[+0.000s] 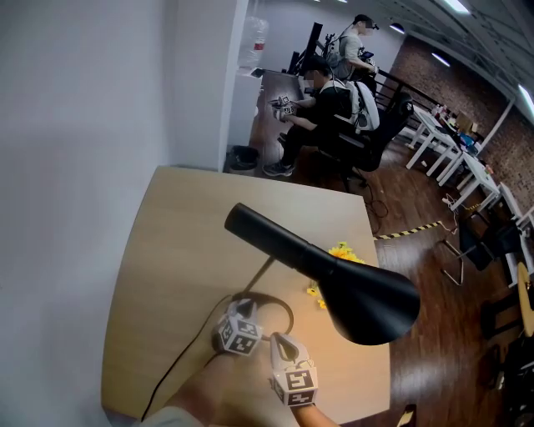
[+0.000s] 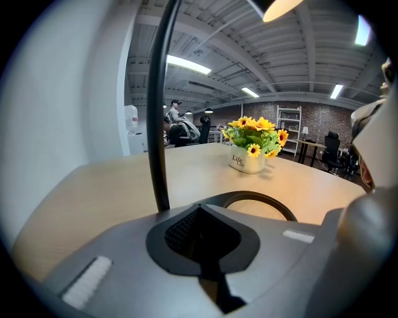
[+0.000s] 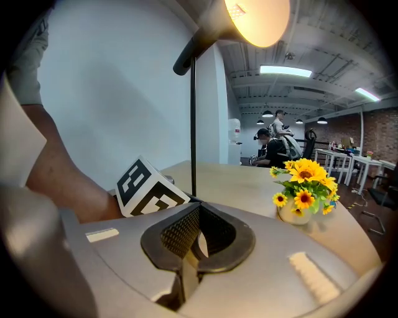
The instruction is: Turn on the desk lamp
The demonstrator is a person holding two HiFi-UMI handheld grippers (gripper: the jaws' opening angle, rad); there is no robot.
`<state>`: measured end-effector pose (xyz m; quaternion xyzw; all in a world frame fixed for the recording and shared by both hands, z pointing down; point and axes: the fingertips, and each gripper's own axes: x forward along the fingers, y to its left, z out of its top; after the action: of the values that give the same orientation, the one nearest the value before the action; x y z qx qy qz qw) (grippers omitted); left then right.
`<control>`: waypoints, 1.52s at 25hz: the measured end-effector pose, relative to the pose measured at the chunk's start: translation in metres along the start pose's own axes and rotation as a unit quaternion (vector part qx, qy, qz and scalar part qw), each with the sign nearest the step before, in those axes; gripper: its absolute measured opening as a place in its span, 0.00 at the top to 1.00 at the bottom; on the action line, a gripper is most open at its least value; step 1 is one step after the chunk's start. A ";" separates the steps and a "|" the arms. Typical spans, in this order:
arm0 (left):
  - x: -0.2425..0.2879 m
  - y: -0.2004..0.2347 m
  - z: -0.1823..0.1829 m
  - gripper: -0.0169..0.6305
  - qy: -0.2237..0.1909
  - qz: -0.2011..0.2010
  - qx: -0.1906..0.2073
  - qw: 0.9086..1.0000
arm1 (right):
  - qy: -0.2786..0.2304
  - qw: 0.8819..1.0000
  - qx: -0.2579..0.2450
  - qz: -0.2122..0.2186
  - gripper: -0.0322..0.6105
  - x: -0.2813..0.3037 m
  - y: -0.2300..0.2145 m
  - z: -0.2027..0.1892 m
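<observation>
Since the desk lamp (image 3: 255, 18) glows at twelve o'clock, our left gripper (image 1: 244, 307) and right gripper (image 1: 279, 342) sit closed, empty, near its base (image 2: 258, 202).

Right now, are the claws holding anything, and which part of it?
Nothing is held. The left claw and the right claw both have their jaws together with nothing between them, near the lit desk lamp.

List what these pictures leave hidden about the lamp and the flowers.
- Lamp switch: seen in no view; in the head view the left tool covers part of the lamp base.
- Flower pot: head view, hidden under the lamp shade; only yellow petals show.
- Lit bulb: head view, the shade hides it; left gripper view, the top edge cuts it off.
</observation>
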<state>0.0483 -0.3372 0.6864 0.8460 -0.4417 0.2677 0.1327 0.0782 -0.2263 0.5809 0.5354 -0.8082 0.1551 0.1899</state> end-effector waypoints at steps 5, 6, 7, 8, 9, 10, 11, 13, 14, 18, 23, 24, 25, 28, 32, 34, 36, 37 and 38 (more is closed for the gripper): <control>0.000 -0.001 0.002 0.98 -0.004 -0.005 0.003 1.000 | 0.000 1.000 -0.003 -0.002 0.95 0.002 -0.001 -0.001; -0.002 -0.003 0.006 0.98 -0.010 -0.008 -0.001 1.000 | 0.000 1.000 -0.004 -0.003 0.95 0.001 -0.001 0.000; -0.005 -0.006 0.011 0.98 -0.019 -0.011 -0.006 1.000 | -0.001 1.000 -0.005 -0.003 0.95 0.001 -0.001 0.000; -0.009 -0.010 0.017 0.98 -0.031 -0.014 -0.012 0.999 | -0.001 1.000 -0.006 -0.003 0.95 0.001 -0.001 0.000; -0.013 -0.013 0.024 0.98 -0.044 -0.018 -0.016 0.999 | -0.001 1.000 -0.007 -0.004 0.95 0.001 -0.001 0.001; -0.018 -0.017 0.030 0.98 -0.056 -0.022 -0.019 0.998 | -0.002 1.000 -0.007 -0.004 0.95 0.001 -0.001 0.001; -0.023 -0.021 0.035 0.98 -0.065 -0.027 -0.021 0.997 | -0.003 1.000 -0.007 -0.005 0.95 0.000 -0.001 0.001; -0.033 -0.027 0.043 0.98 -0.081 -0.032 -0.026 0.996 | -0.005 1.000 -0.006 -0.006 0.95 -0.001 0.000 0.001; -0.039 -0.028 0.046 0.98 -0.087 -0.033 -0.028 0.995 | -0.006 1.000 -0.006 -0.006 0.95 -0.001 0.001 0.001; -0.065 -0.029 0.052 0.98 -0.101 -0.029 -0.031 0.994 | -0.010 1.000 -0.006 -0.011 0.95 -0.007 0.003 0.000; -0.095 -0.030 0.056 0.98 -0.116 -0.023 -0.020 0.993 | -0.010 1.000 -0.004 -0.023 0.95 -0.018 0.003 -0.006; -0.101 -0.031 0.054 0.98 -0.117 -0.023 -0.015 0.993 | -0.011 1.000 -0.001 -0.026 0.95 -0.020 0.005 -0.007; -0.107 -0.033 0.053 0.98 -0.118 -0.022 -0.010 0.993 | -0.014 0.999 0.002 -0.028 0.95 -0.022 0.006 -0.008; -0.128 -0.042 0.059 0.98 -0.130 -0.025 0.003 0.991 | -0.029 0.999 0.012 -0.036 0.95 -0.033 0.010 -0.001; -0.154 -0.049 0.058 0.98 -0.147 -0.032 0.016 0.988 | -0.047 0.998 0.018 -0.045 0.95 -0.044 0.023 0.006; -0.168 -0.050 0.056 0.98 -0.150 -0.037 0.016 0.988 | -0.053 0.997 0.019 -0.051 0.95 -0.050 0.031 0.009; -0.180 -0.052 0.055 0.98 -0.153 -0.041 0.018 0.987 | -0.052 0.997 0.015 -0.059 0.95 -0.058 0.038 0.013; -0.185 -0.053 0.055 0.98 -0.155 -0.043 0.019 0.987 | -0.050 0.997 0.013 -0.061 0.95 -0.063 0.042 0.016; -0.190 -0.055 0.054 0.98 -0.157 -0.043 0.020 0.987 | -0.047 0.997 0.012 -0.062 0.95 -0.066 0.045 0.016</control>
<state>0.0228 -0.2026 0.5345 0.8980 -0.4151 0.1349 0.0561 0.0583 -0.1630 0.5337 0.5933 -0.7797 0.1269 0.1546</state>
